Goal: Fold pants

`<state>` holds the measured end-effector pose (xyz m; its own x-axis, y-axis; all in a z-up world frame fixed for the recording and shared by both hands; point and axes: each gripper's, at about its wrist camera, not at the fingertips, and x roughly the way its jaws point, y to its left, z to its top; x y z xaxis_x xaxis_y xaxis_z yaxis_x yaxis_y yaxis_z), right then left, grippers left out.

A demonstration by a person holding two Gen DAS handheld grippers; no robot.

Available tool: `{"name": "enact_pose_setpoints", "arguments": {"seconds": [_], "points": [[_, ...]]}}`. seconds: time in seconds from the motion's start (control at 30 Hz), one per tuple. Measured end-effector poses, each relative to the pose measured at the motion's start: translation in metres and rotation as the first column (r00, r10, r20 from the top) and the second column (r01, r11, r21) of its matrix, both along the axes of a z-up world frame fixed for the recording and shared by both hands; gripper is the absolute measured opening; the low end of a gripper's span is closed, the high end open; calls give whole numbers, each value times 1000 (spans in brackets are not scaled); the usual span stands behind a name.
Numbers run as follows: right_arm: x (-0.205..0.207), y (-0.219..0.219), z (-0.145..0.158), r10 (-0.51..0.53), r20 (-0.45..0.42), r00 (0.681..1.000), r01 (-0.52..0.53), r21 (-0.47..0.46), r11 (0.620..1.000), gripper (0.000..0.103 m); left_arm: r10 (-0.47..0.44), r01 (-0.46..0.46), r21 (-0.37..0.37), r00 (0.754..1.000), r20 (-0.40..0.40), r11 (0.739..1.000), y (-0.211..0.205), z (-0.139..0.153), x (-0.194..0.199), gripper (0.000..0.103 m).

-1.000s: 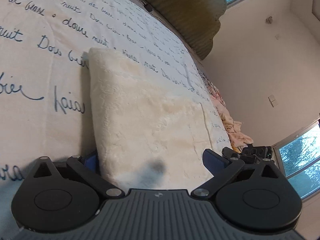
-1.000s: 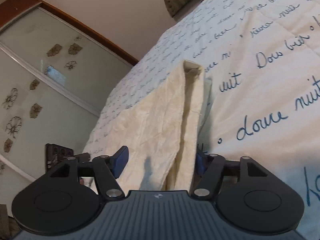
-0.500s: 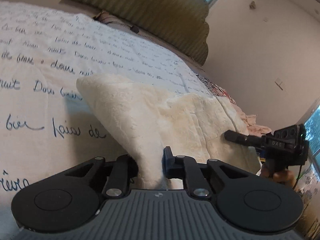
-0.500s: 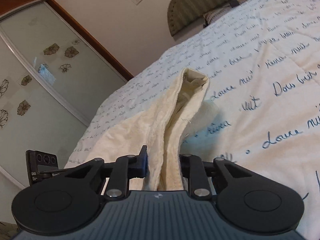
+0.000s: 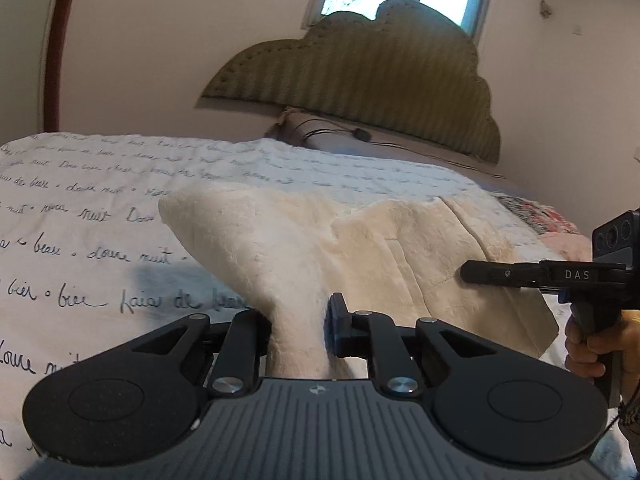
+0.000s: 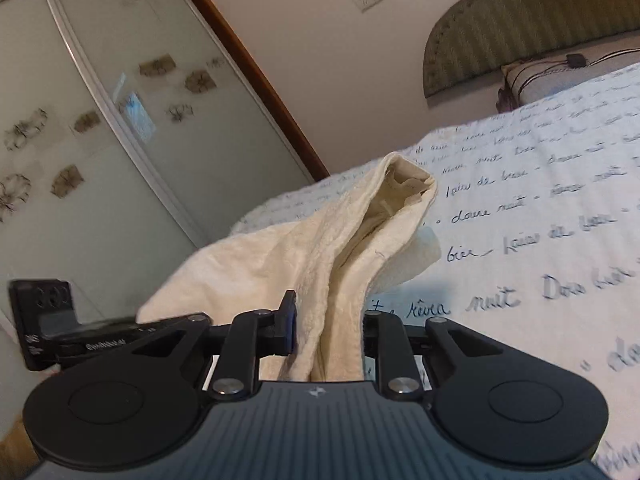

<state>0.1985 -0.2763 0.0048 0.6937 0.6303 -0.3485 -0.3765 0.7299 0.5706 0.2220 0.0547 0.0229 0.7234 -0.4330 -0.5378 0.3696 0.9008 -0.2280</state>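
Observation:
Cream fleece pants (image 5: 360, 248) lie part-folded on a white bedspread (image 5: 80, 248) covered in blue handwriting. My left gripper (image 5: 299, 332) is shut on a bunched near edge of the pants, which rises off the bed between its pads. In the right wrist view my right gripper (image 6: 329, 328) is shut on the other near edge of the pants (image 6: 328, 248), and the cloth drapes away toward an open end (image 6: 404, 188). The right gripper also shows at the right of the left wrist view (image 5: 468, 272), its tip against the fabric, held by a hand (image 5: 600, 344).
A padded olive headboard (image 5: 360, 64) and a pillow (image 5: 332, 136) stand at the far end of the bed. Sliding wardrobe doors (image 6: 100, 140) with flower prints fill the left of the right wrist view. Patterned pink cloth (image 5: 536, 216) lies at the bed's right edge.
Both grippers went from open around the pants' edge to shut on it. They then rose, lifting the near edge off the bedspread, and the views tilted up toward the headboard.

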Motion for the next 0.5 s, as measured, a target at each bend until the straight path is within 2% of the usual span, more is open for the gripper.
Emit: {"name": "enact_pose_setpoints", "arguments": {"seconds": [0.07,0.13,0.17,0.2,0.23,0.27,0.3,0.33,0.37,0.4,0.47,0.5], "points": [[29,15,-17,5,-51,999,-6,-13,1000,22,35,-33,39,998,-61,999,4,-15,19,20],[48,28,-32,-40,-101,994,29,-113,993,30,62,-56,61,991,-116,997,11,-30,29,29],[54,32,-38,-75,-133,988,52,-170,984,35,64,-58,49,989,-133,997,16,-35,29,40],[55,32,-43,-81,-148,986,51,-196,979,39,64,-60,32,987,-149,998,22,-37,29,45],[52,29,-45,-74,-148,986,45,-190,981,40,65,-64,11,983,-171,998,29,-38,27,56],[47,25,-46,-65,-148,987,38,-181,983,46,81,-80,15,979,-186,997,38,-39,20,69],[39,17,-46,-66,-146,987,37,-189,981,51,105,-100,33,976,-191,994,43,-38,17,75],[32,15,-42,-83,-132,988,52,-220,974,53,128,-122,44,975,-184,992,45,-36,13,75],[24,11,-37,-107,-105,989,77,-257,963,54,150,-145,46,975,-167,988,48,-30,9,70],[15,10,-29,-139,-63,988,114,-295,949,55,172,-167,45,976,-137,985,50,-23,3,69],[-4,18,-9,-204,70,976,215,-389,896,56,173,-172,23,982,-78,985,45,-9,-3,69],[-10,24,-2,-182,118,976,214,-402,890,56,149,-149,3,987,-61,989,39,-2,-8,70]]}}
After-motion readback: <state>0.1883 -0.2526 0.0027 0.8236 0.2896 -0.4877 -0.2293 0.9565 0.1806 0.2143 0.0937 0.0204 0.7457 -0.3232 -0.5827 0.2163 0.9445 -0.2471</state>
